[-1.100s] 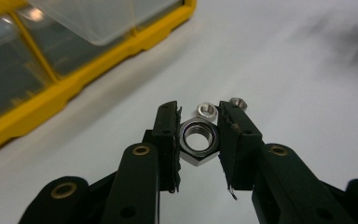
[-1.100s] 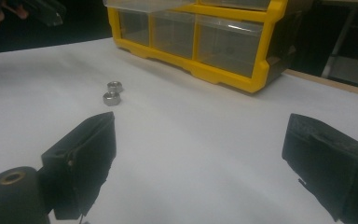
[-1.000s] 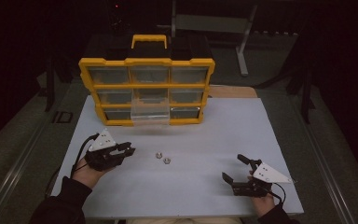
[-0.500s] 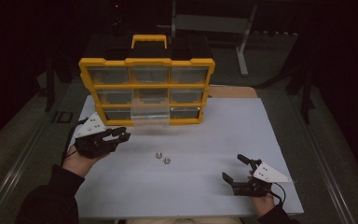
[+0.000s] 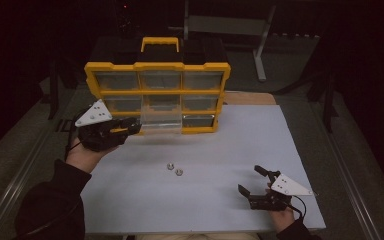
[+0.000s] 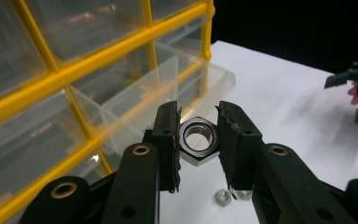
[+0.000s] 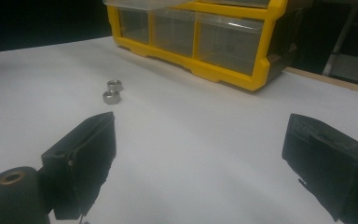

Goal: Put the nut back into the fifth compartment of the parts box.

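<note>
My left gripper is shut on a steel hex nut, pinched flat between its jaws. In the high view the left gripper hovers at the left end of the pulled-out clear drawer of the yellow organiser. That drawer lies just beyond the nut in the left gripper view. Two loose nuts lie on the white table, also visible as nuts in the right gripper view. My right gripper rests open at the near right, its jaws wide apart over bare table.
The organiser has several clear drawers in a yellow frame with a black back and a yellow handle. The white sheet ends at a near edge and a right edge. Dark floor and a metal stand lie beyond.
My left gripper has risen from the table near the two nuts and moved back toward the organiser's open drawer, nut in its jaws. The right gripper has stayed put.
</note>
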